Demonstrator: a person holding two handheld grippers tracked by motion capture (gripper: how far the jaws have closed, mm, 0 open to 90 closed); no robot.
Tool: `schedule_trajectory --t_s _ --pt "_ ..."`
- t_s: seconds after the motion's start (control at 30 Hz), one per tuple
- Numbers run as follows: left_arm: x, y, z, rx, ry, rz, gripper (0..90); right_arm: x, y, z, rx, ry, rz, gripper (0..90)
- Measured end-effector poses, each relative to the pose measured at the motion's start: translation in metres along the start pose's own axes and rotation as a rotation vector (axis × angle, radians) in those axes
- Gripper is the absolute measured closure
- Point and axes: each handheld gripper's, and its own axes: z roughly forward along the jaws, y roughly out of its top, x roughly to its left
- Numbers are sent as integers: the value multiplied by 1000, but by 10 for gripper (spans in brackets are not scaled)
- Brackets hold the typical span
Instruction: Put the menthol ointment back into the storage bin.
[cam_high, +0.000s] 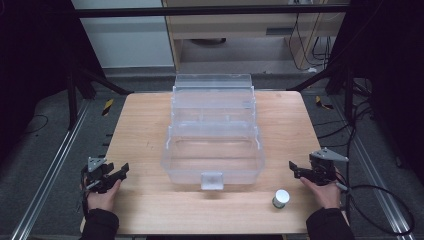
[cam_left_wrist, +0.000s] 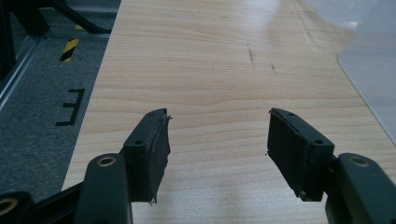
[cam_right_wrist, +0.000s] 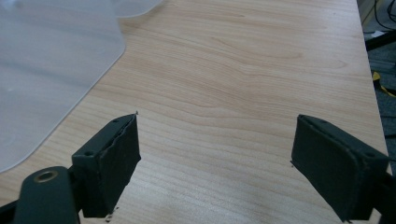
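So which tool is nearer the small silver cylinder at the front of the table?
Right. The right tool sits just beyond and to the right of the silver cylinder. The left tool is far across the table, past the clear plastic box.

Centre: clear plastic box (cam_high: 213, 131), open with tiered trays, takes the middle of the wooden table (cam_high: 145, 120) from far edge nearly to near edge.
Left lane: bare wood between box and table's left edge; left gripper (cam_high: 121, 171) sits at its near end, jaws apart.
Right lane: bare strip beside box; right gripper (cam_high: 294, 167) there, jaws apart.
Near edge: small silver cylinder (cam_high: 280, 198) stands just beside the right hand (cam_high: 322, 192).
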Motion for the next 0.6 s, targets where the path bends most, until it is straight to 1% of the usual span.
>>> schedule_trajectory --t_s 0.03,0.07,0.1,0.13,0.17,0.2,0.27,0.3,0.33,0.37,0.4,0.43,0.47,0.5,0.57,0.6 --pt "0 0 1 1 2 6 384 1 1 -2 0 5 -6 170" --pt "-1 0 1 3 6 15 383 1 2 -3 -2 2 -27 172" --pt "-1 -1 1 6 10 22 380 2 3 -4 8 16 -29 174" --pt "-1 -1 1 6 10 22 381 2 3 -4 8 16 -29 174" --pt "-2 -1 1 7 11 28 380 4 6 -7 10 22 -50 184" --pt "-2 -1 1 9 12 32 380 5 8 -8 17 32 -57 184" --pt "-2 -1 1 14 11 29 392 8 13 -13 20 37 -66 208" --pt "-2 -1 1 16 12 33 392 9 16 -16 13 44 -75 223" --pt "-1 -1 2 16 13 36 393 10 20 -18 14 58 -75 223" --pt "-1 -1 2 16 13 36 394 10 20 -18 14 58 -75 223" --pt "-1 -1 2 15 1 38 393 12 26 -23 9 76 -77 237" --pt "-1 -1 2 15 1 38 390 12 26 -23 9 76 -77 237" --pt "0 -2 2 17 -13 42 381 15 33 -25 19 105 -91 237" --pt "0 -2 3 18 -16 44 375 16 35 -26 26 111 -105 241" --pt "-1 -1 3 17 -14 48 375 18 37 -27 37 120 -114 249" --pt "-2 -1 3 18 -9 50 375 21 42 -28 47 142 -129 257"
